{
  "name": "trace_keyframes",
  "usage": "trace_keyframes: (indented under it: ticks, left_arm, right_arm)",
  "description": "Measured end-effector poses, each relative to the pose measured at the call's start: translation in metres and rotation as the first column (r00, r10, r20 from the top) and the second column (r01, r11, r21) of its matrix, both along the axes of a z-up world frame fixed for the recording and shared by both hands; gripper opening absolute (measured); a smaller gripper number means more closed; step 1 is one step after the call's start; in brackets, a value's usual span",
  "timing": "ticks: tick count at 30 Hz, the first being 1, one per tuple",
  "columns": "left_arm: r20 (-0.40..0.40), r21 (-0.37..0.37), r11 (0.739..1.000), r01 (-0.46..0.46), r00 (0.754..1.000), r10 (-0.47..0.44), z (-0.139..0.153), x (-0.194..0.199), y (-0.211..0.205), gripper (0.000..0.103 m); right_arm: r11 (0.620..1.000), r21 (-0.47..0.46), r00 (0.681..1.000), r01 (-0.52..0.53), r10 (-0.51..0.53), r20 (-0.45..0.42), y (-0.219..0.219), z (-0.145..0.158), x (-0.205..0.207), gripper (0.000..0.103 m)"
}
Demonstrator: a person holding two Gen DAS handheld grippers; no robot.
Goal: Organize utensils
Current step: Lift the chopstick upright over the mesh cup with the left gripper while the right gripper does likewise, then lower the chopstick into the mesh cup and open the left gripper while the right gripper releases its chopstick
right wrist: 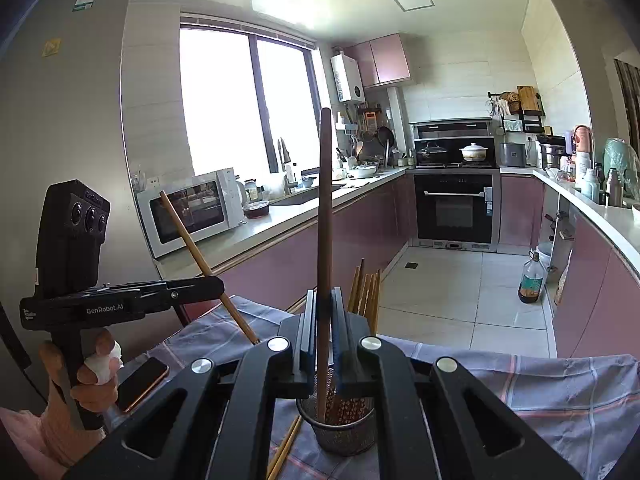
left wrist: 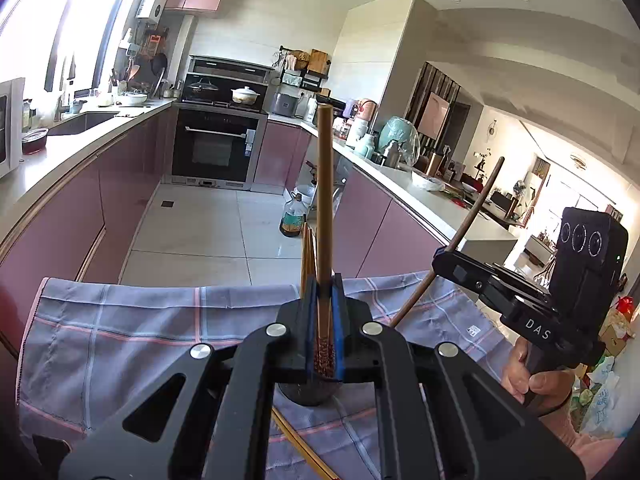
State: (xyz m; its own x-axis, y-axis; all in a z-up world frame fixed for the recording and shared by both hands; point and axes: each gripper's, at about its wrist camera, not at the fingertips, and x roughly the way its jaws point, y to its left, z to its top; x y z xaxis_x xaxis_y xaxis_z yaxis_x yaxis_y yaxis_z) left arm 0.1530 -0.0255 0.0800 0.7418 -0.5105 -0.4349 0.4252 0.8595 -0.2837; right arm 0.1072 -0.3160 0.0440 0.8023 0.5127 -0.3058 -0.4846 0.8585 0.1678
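Note:
My left gripper (left wrist: 324, 300) is shut on a light brown chopstick (left wrist: 325, 184) held upright, its patterned lower end between the blue pads. It also shows in the right wrist view (right wrist: 218, 280), gripping that chopstick (right wrist: 192, 240). My right gripper (right wrist: 324, 312) is shut on a dark brown chopstick (right wrist: 324, 208) whose lower end stands in a black mesh utensil holder (right wrist: 340, 432). That gripper (left wrist: 440, 260) and its chopstick (left wrist: 476, 208) show at right in the left wrist view. Several chopsticks (right wrist: 366, 292) stand in the holder.
A blue-grey checked cloth (left wrist: 140, 332) covers the table. Loose chopsticks (right wrist: 286, 448) lie on it beside the holder. A phone (right wrist: 142, 380) lies on the cloth at left. Kitchen counters, an oven and a tiled floor lie beyond.

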Motion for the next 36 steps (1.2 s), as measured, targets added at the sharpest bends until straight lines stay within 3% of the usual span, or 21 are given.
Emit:
trace_keyframes:
  ticks: [22, 36]
  left_arm:
    - [-0.131, 0.182, 0.982, 0.039, 0.991, -0.015, -0.045, 0.042, -0.050, 0.008]
    - [-0.188, 0.236, 0.969, 0.067, 0.982, -0.022, -0.069, 0.063, -0.064, 0.008]
  right_arm:
    - [0.994, -0.108, 0.990, 0.004, -0.019, -0.141, 0.020, -0.040, 0.039, 0.005]
    - [0.988, -0.154, 0.972, 0.014, -0.049, -0.229, 0.028, -0.057, 0.058, 0.006]
